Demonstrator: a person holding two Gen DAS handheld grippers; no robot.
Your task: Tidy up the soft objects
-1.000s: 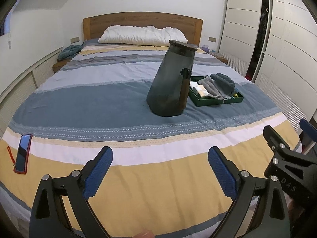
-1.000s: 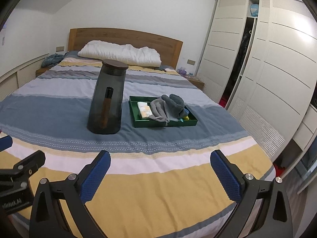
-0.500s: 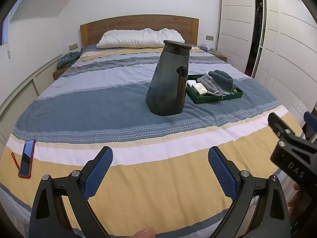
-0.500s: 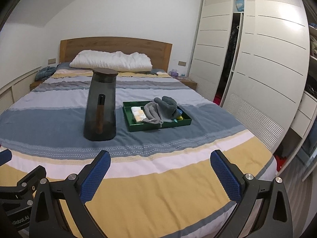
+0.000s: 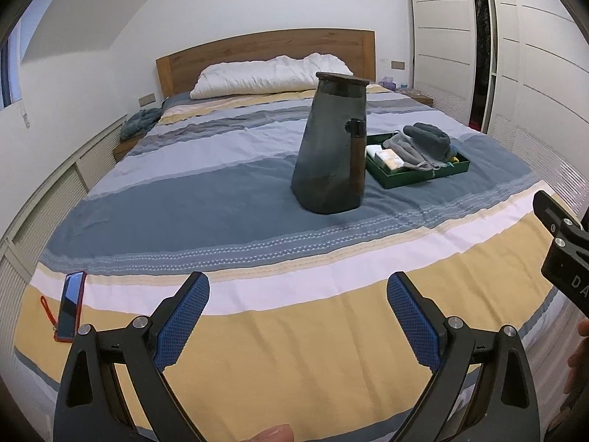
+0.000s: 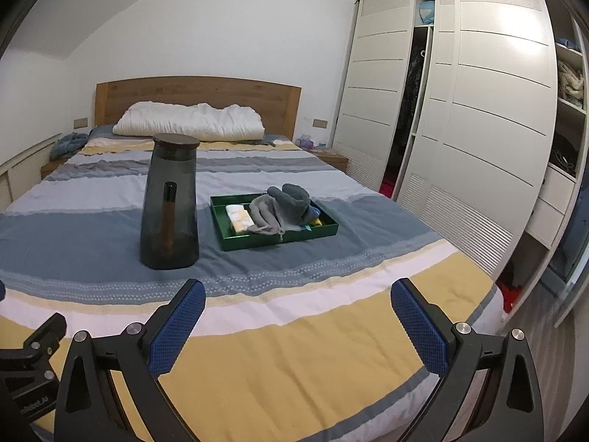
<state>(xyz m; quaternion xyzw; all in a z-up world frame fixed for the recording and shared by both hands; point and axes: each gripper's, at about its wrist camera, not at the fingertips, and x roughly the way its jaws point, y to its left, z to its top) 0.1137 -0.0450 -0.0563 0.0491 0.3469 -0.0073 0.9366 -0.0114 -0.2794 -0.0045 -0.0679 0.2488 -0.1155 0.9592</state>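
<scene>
A green tray lies mid-bed, holding a heap of grey soft cloths, pale yellow-and-white folded pieces and something blue and yellow behind the heap. A tall dark smoked container with a brown lid stands upright just left of the tray. My left gripper and my right gripper both hover open and empty above the yellow stripe at the bed's foot, well short of the tray.
A red-cased phone lies at the bed's left edge. A white pillow rests against the wooden headboard. A teal cloth sits on the left nightstand. White wardrobe doors line the right side, one gap open.
Both grippers have drawn back and tilted upward, so the bed's objects sit lower and farther in view. Jaws stayed open; nothing on the bed moved.
</scene>
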